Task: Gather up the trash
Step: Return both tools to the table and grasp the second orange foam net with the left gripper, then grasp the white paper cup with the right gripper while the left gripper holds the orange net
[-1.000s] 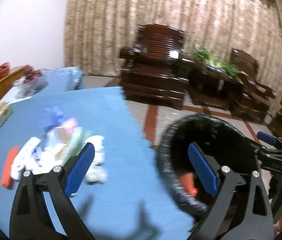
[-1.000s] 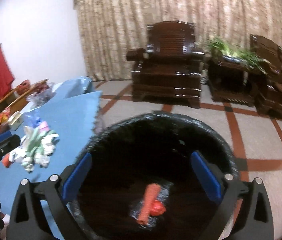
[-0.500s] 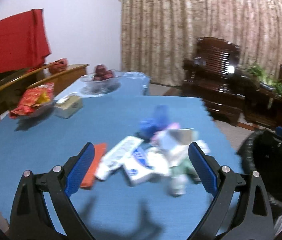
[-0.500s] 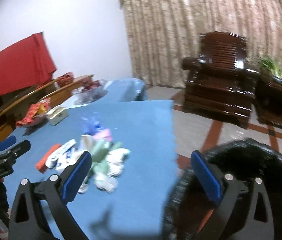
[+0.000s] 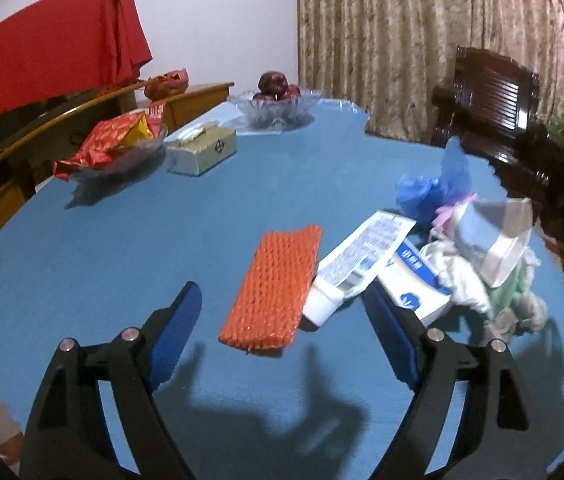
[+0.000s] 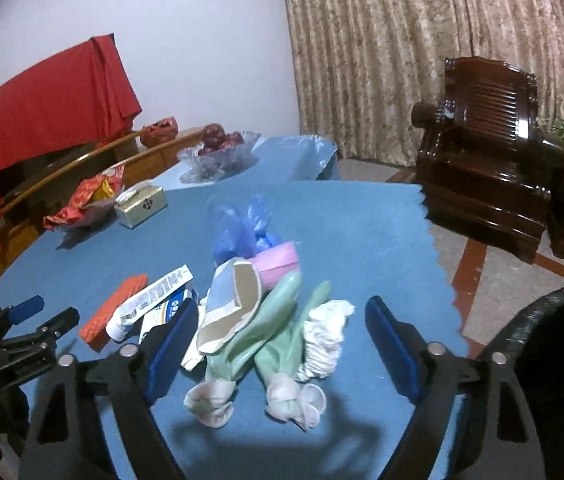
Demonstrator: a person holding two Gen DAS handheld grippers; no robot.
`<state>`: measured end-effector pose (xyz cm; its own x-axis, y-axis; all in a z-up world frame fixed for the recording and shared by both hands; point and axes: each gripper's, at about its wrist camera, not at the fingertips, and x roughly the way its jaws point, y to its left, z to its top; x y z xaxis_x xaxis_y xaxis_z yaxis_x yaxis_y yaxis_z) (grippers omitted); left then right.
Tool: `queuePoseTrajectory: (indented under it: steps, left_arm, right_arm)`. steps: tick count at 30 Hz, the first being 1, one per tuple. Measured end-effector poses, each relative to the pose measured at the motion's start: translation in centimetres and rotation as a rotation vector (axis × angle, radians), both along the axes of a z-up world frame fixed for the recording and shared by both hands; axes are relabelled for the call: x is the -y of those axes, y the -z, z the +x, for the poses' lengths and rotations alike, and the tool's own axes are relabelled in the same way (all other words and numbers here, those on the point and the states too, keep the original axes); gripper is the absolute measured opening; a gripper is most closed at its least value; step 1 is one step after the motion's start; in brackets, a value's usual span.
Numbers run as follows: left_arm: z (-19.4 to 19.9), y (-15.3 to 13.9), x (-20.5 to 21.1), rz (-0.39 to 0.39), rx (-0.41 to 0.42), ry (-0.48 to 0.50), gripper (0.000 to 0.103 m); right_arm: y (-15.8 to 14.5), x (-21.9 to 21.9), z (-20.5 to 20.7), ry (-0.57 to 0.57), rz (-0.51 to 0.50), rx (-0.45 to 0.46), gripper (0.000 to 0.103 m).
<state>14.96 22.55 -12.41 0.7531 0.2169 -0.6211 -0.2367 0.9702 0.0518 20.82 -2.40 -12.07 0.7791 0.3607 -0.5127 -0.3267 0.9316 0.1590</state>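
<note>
Trash sits right ahead of both my claws, heaped on the blue bench (image 5: 161, 240). My left claw (image 5: 282, 332) is spread wide with nothing in it, and the orange mesh sleeve (image 5: 275, 288) lies flat between its fingers, just past the tips. My right claw (image 6: 277, 340) is equally wide and empty, framing the pale green gloves (image 6: 269, 344) and the crumpled white wrapper (image 6: 328, 340).

A second ago both cameras looked down into the black-lined bin (image 6: 554, 360), where one orange piece already lay; I have since swung both claws back over the bench. I read that as one drop done and the next pick starting.

Moving outward from the left claw, a white tube (image 5: 358, 264) leans against the sleeve's right edge and overlaps a blue-and-white packet (image 5: 418, 284). Beyond those come a torn paper cup (image 5: 498, 240) and a blue plastic bag (image 5: 434, 192); a pink roll (image 6: 277, 264) shows from the right view. The bin stands off the bench's right edge, near my right claw.

Farther back are a tissue box (image 5: 203, 152), a snack bag in a dish (image 5: 117, 140) and a glass fruit bowl (image 5: 277, 108); I judge those are not trash.
</note>
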Motion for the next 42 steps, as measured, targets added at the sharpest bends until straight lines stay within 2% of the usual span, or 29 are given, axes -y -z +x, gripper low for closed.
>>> queuePoseTrajectory:
  steps: [5,10,13,15,16,18,19,21,23,30,42]
  left_arm:
    - [1.2,2.2,-0.4,-0.014,-0.042,0.011,0.077]
    - [1.7,3.8,-0.4,-0.041,-0.081,0.017,0.063]
    - [2.3,4.5,-0.7,-0.055,-0.096,0.015,0.051]
    - [2.5,4.7,-0.7,-0.060,-0.107,0.018,0.038]
    - [2.5,4.8,-0.7,-0.064,-0.109,0.021,0.034]
    - [2.5,4.9,-0.7,-0.067,-0.108,0.021,0.022]
    - [2.5,4.9,-0.7,-0.067,-0.109,0.021,0.019]
    - [2.5,4.9,-0.8,-0.076,-0.108,0.019,0.013]
    - [2.4,4.7,-0.9,-0.085,-0.103,0.013,0.012]
    - [1.3,1.8,-0.2,-0.090,-0.035,0.017,0.012]
    - [0.3,-3.0,3.7,-0.116,0.041,0.099,0.011]
  right_arm:
    - [0.4,-1.4,1.5,-0.025,-0.015,-0.001,0.067]
    - [0.8,-2.2,2.8,-0.047,-0.020,-0.014,0.053]
    - [1.1,-2.5,3.2,-0.060,-0.024,-0.025,0.052]
    - [1.3,-2.8,3.6,-0.072,-0.026,-0.036,0.048]
    - [1.4,-3.0,3.7,-0.078,-0.028,-0.040,0.046]
    - [1.6,-3.2,3.9,-0.087,-0.031,-0.047,0.040]
    - [1.6,-3.3,3.9,-0.088,-0.032,-0.050,0.038]
    - [1.8,-3.3,4.0,-0.093,-0.027,-0.060,0.026]
    - [1.7,-3.2,4.0,-0.102,-0.023,-0.064,0.017]
    - [0.5,-2.9,3.2,-0.127,-0.008,-0.033,0.015]
    - [-2.6,-1.5,0.7,-0.139,0.032,0.034,0.015]
